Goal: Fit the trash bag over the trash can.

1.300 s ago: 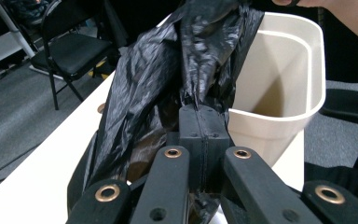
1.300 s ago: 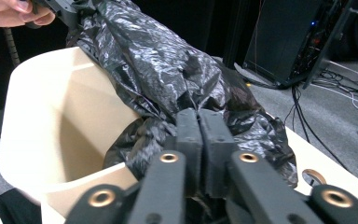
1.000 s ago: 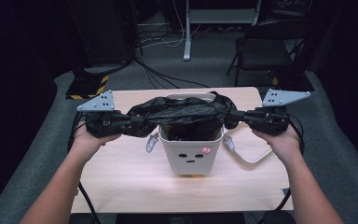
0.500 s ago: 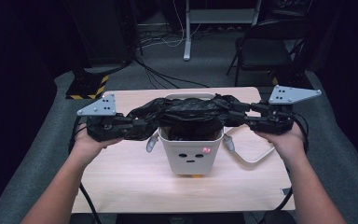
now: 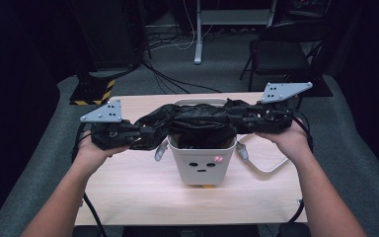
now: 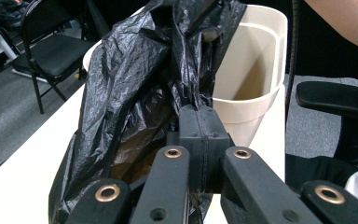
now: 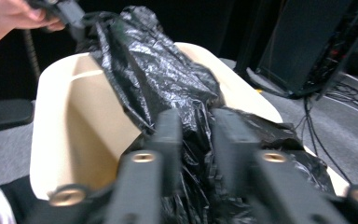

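Light wooden table (image 5: 143,197), rectangular, standing on grey carpeted floor (image 5: 39,163). A cream bin (image 5: 202,165) with a printed face stands directly on the tabletop at its centre. A pale cable (image 5: 264,168) lies looped on the wood at the bin's 3 o'clock, just beside it. A black cable (image 5: 91,210) crosses the table's near edge at 7 o'clock. Beyond the far edge, at 1 o'clock, a folding chair (image 5: 276,54) stands on the floor.
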Tool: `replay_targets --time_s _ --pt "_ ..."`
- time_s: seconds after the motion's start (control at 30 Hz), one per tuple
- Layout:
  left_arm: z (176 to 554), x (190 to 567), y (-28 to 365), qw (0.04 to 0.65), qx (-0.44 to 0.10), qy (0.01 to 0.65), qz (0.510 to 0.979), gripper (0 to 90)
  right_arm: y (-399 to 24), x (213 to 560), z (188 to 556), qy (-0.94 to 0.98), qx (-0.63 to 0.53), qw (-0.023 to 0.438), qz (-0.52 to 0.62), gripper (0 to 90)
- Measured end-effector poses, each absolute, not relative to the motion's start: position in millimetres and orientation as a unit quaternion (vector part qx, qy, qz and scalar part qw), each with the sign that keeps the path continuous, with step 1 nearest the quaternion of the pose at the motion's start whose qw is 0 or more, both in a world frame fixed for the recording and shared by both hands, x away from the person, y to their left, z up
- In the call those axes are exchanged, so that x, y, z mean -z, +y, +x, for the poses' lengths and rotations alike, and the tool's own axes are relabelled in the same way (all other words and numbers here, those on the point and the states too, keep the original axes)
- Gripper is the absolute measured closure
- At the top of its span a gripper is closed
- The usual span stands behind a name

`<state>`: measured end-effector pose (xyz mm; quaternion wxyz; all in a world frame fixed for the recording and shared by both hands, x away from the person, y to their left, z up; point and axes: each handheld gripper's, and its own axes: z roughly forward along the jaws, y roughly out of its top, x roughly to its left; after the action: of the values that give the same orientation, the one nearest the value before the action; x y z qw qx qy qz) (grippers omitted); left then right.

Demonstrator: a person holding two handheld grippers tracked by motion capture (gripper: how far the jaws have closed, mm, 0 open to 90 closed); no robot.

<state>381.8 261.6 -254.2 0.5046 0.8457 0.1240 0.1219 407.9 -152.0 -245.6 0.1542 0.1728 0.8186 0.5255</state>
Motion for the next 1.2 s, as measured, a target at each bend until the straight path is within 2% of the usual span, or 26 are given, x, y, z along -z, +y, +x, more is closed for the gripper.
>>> replay_targets --time_s 0.07,0.2,0.7,1.03,1.2 --pt "380.6 254.3 262.1 0.506 -0.121 0.123 0.845 89.6 -154.3 247.4 401.6 0.820 -0.525 0.155 0.166 84.7" --pt "376.9 254.9 263.0 0.508 -0.120 0.120 0.845 89.6 -160.7 248.1 393.5 0.811 -0.540 0.158 0.162 89.1" --pt "360.9 273.5 260.1 0.503 -0.093 0.104 0.853 89.6 -176.6 276.3 341.1 0.791 -0.576 0.167 0.120 89.7" --pt "359.9 287.1 255.8 0.504 -0.076 0.098 0.854 89.4 -178.6 297.0 334.0 0.796 -0.578 0.142 0.114 89.9" --pt "360.9 290.0 250.0 0.499 -0.075 0.094 0.858 89.3 -173.3 307.2 336.8 0.803 -0.563 0.155 0.120 89.9"
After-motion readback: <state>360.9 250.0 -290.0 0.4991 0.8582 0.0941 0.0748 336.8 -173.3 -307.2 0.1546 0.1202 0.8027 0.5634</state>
